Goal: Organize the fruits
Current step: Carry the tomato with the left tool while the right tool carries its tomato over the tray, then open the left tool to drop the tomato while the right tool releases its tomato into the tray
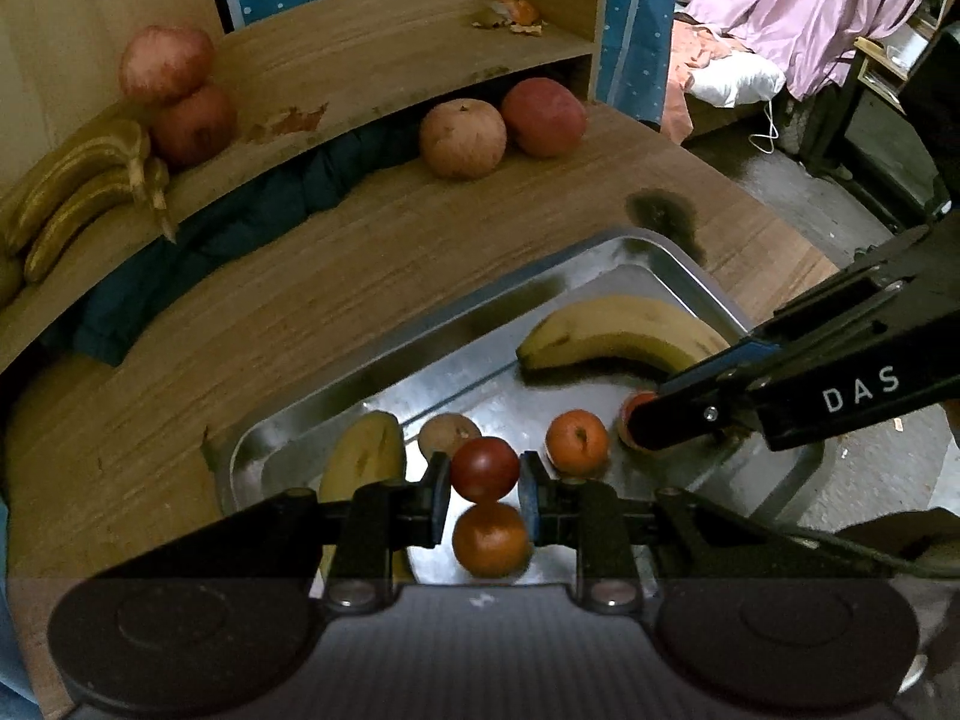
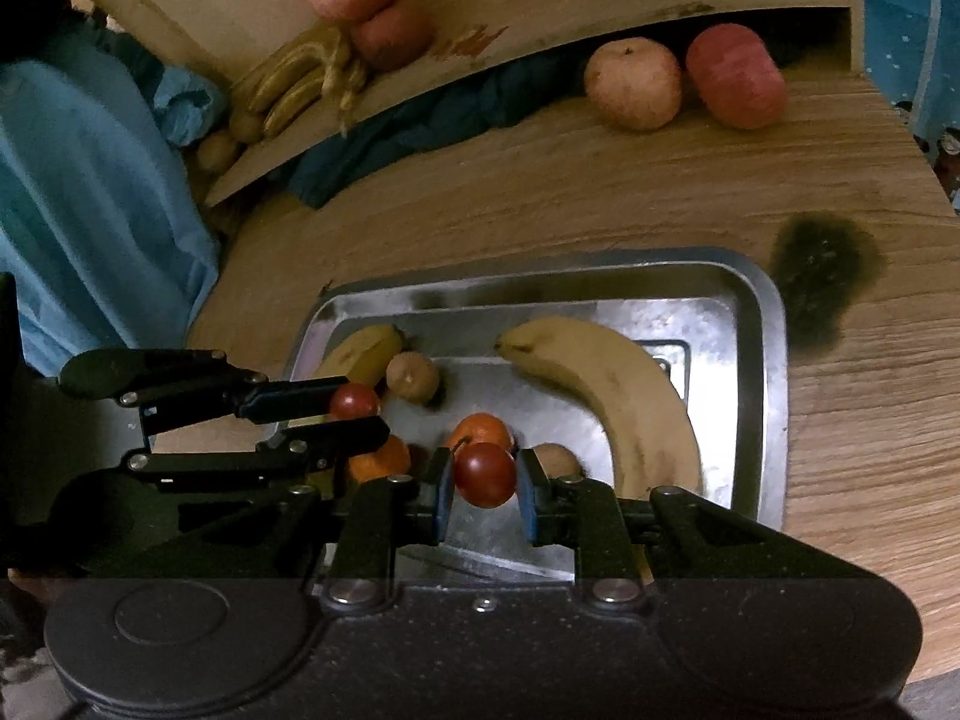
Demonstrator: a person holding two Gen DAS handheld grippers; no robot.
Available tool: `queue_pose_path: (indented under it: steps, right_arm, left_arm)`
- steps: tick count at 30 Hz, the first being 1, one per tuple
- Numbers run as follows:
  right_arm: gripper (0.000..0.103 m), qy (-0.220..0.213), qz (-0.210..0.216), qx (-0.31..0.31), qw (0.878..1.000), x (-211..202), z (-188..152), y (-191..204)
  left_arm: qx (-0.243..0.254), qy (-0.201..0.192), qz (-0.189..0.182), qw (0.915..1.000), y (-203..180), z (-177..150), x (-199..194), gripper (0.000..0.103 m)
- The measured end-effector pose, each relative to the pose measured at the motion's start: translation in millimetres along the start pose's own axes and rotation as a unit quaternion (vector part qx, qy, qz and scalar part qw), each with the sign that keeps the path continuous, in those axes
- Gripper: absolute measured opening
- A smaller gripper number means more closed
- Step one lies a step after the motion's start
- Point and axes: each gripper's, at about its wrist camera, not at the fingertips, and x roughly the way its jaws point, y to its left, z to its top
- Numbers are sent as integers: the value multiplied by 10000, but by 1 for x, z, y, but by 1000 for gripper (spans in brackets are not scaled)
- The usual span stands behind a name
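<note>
Lifting two small red fruits clear of the metal tray [image 2: 774,360] on the table [image 1: 300,312]: left tongs [image 1: 485,474] clenched on one red fruit [image 1: 485,468], right tongs [image 2: 485,477] on another [image 2: 485,474]; raise straight, grip gentle, avoiding neighbouring oranges [image 1: 577,441].

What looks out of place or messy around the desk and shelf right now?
Orange peel scraps lie loose at the far end of the upper shelf, a dark stain marks the desk just beyond the metal tray, and the shelf surface is chipped beside the apples.
</note>
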Motion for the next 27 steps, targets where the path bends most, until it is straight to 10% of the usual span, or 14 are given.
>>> queue_pose_path:
  steps: [27]
  right_arm:
    - [26, 666, -107, -171, 9976, 24, -10, 5]
  left_arm:
    - [215, 353, -275, 9988, -6, -14, 4, 28]
